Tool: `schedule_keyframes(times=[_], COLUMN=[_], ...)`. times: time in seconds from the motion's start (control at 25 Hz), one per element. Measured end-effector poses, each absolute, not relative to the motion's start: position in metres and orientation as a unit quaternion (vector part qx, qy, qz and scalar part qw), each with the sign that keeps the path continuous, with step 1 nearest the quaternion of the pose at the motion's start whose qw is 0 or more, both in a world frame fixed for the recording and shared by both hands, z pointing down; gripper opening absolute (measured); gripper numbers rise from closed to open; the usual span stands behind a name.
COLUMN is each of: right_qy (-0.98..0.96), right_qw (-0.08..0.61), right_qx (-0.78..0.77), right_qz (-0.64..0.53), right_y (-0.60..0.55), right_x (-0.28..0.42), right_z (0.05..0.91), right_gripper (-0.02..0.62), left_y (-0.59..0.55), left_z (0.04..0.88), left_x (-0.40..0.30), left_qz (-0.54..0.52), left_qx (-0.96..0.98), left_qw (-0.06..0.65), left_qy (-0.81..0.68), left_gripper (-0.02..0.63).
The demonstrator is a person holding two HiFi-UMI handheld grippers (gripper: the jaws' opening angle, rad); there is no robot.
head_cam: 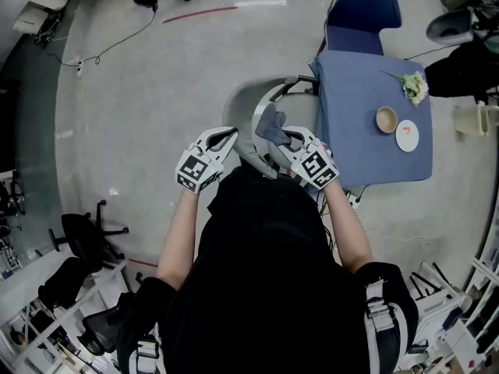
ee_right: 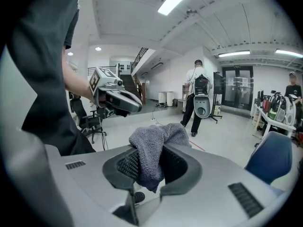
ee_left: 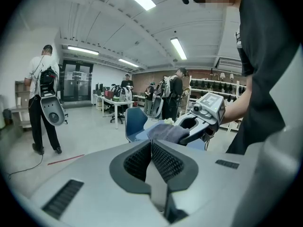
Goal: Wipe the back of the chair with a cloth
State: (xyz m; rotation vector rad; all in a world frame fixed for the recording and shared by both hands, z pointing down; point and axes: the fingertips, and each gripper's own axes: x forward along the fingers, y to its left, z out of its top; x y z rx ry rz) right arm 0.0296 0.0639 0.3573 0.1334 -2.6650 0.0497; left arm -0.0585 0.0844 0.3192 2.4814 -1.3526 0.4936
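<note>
- The right gripper [head_cam: 292, 141] pinches the grey cloth [head_cam: 271, 125] just above the chair [head_cam: 243, 100].
- The left gripper [head_cam: 227, 136], jaws pressed together and empty, is near the same chair.

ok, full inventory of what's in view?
grey chair: 1, grey, directly in front of the person
cloth: 1, grey, gripped, above that chair
table: 1, blue cover, to the chair's right
bowl: 1, tan, on the table
plate: 1, white, beside the bowl
blue chair: 1, blue, beyond the table
office chair: 1, black, lower left
left tongs: white, shut, empty
right tongs: white, shut on the cloth
</note>
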Motion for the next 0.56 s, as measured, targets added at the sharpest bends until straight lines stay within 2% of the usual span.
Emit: schedule_keyframes(times=[0.56], right_qy=[-0.971], right_qw=[0.231], right_qx=[0.055], right_qz=[0.022], right_y=[0.067], right_x=[0.049], right_z=[0.358], right_gripper=[0.107], left_y=[0.081], left_z=[0.312], left_x=[-0.047], left_qz=[0.176], left_qx=[0.858], left_qw=[0.127], left_qy=[-0.465], left_gripper=[0.028])
